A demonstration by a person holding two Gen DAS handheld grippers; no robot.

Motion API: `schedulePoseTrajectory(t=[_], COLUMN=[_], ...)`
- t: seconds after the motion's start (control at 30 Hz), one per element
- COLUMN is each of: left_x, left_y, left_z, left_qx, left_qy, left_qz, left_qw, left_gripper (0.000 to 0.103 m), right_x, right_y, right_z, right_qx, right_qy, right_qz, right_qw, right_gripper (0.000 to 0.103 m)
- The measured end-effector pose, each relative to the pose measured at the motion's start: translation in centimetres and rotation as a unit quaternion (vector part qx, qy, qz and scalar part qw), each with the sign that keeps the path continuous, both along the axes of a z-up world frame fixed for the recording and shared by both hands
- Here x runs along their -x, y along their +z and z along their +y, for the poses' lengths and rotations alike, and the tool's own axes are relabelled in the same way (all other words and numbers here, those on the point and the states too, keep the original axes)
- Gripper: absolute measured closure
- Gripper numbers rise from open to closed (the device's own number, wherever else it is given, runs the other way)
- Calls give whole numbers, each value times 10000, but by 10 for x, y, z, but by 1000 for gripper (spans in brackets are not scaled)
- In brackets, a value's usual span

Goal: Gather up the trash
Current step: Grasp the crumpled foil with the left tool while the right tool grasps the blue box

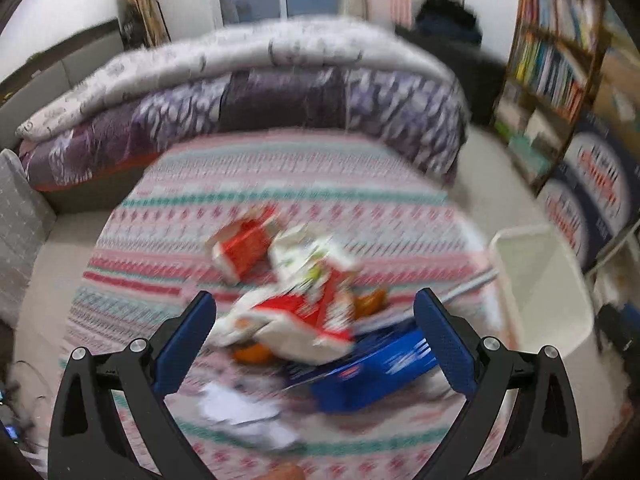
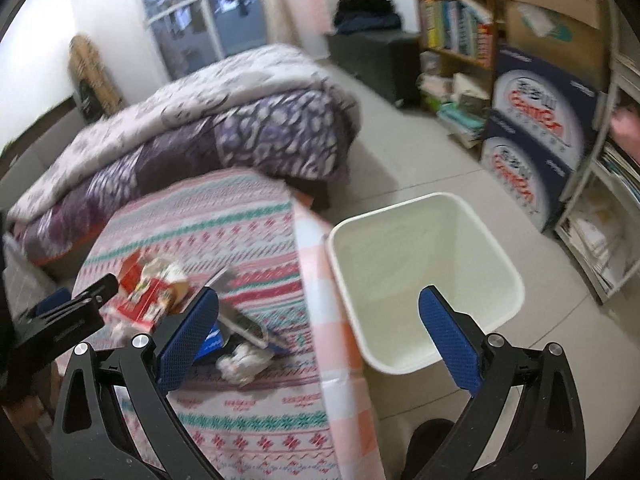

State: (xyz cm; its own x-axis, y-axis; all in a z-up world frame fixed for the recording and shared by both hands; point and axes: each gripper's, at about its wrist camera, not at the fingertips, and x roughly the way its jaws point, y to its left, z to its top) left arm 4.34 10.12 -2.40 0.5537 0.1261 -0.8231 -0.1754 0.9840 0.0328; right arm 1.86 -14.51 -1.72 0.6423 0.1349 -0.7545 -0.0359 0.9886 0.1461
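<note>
A pile of trash lies on a patterned pink, red and teal mat (image 1: pixel 280 184): red-and-white wrappers (image 1: pixel 304 308), a red carton (image 1: pixel 244 248), a blue box (image 1: pixel 376 372), crumpled white paper (image 1: pixel 248 412) and something orange (image 1: pixel 252 354). My left gripper (image 1: pixel 316 338) is open and empty, just above the wrappers; the view is blurred. In the right wrist view my right gripper (image 2: pixel 318 330) is open and empty, over the mat's edge between the trash (image 2: pixel 148 292) and a white bin (image 2: pixel 424 280). The left gripper's finger (image 2: pixel 80 304) shows at the left beside the wrappers.
The white bin (image 1: pixel 540 288) stands on the tiled floor right of the mat (image 2: pixel 256 232). Folded purple and white quilts (image 1: pixel 248 92) lie behind the mat. Bookshelves (image 2: pixel 456 24) and blue-printed cartons (image 2: pixel 532 132) line the right wall.
</note>
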Motion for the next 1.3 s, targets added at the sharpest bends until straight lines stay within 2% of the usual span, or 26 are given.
schedulePoseTrajectory(t=[0.1,0.23,0.33,0.4,0.53,0.6,0.67,0.7,0.73,0.8,0.93,1.03,1.1,1.23,1.3], left_x=[10,29,38,41,40,39,40,40,42,48,57,71,78,83,83], left_y=[-14,-38,-56,-68,-92,-97,-101,-106,-111,-119,-105,-88,-79,-71,-67], left_z=[29,59,67,73,80,78,77,76,75,76,85,105,119,147,152], left_qx=[344,978,1191,1398,1987,2023,2023,2073,2158,2399,2471,2406,2405,2305,2182], left_qy=[300,816,1095,1343,1705,1826,1862,1861,1848,1819,1702,1722,1792,1974,2007], left_qz=[625,1329,1555,1676,1951,1967,1978,2030,2117,2178,1880,1598,1421,1130,1031], left_qw=[9970,9829,9745,9666,9452,9418,9409,9387,9351,9284,9352,9418,9433,9461,9495], left_gripper=[7,7,7,7,7,8,14,22,31,38,41,41,41,41,41], right_x=[-8,-21,-25,-28,-29,-29,-28,-28,-28,-28,-29,-29,-28,-26,-28], right_y=[-7,-25,-40,-50,-63,-67,-72,-74,-76,-76,-65,-59,-58,-65,-71], right_z=[9,22,32,35,43,51,63,69,77,88,118,143,161,189,200], right_qx=[-105,-210,-268,-518,-986,-1165,-1231,-1253,-1288,-1292,-906,-372,88,587,659], right_qy=[233,491,680,720,666,648,635,629,639,701,1057,1461,1767,2224,2331], right_qz=[354,774,1037,1274,1638,1748,1843,1889,1949,1929,1494,1103,810,561,605], right_qw=[9990,9956,9919,9879,9793,9755,9731,9719,9702,9701,9789,9824,9809,9716,9683], right_gripper=[7,7,7,7,7,7,7,7,7,7,7,7,7,7,15])
